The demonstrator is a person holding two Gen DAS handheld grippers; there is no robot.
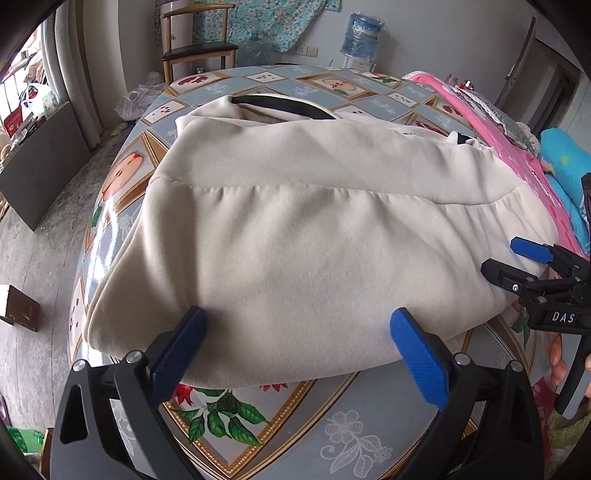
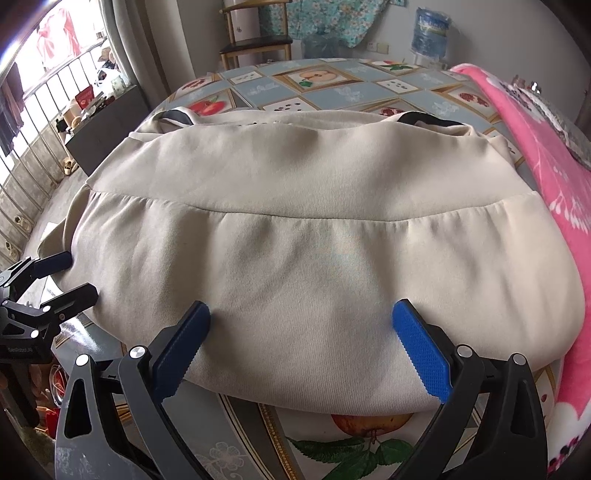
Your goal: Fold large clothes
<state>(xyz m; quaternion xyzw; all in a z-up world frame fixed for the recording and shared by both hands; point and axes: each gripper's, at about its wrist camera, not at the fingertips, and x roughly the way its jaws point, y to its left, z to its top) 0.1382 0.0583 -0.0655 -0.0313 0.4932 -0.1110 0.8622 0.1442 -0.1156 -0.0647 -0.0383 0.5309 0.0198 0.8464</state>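
Cream cloth: a big cream garment lies folded on the table, w/ a seam running across its middle & a black collar edge at the far side. Table has a shiny fruit & flower cover. Left gripper is spread wide at the near edge of the garment; its blue pads sit apart w/ only loose cloth behind them, not pinching it. Right gripper is spread wide too, also at the near edge, nothing pinched. A pink blanket lies on the right side of the table, just beside the garment. A wood chair & a water jug stand far back.
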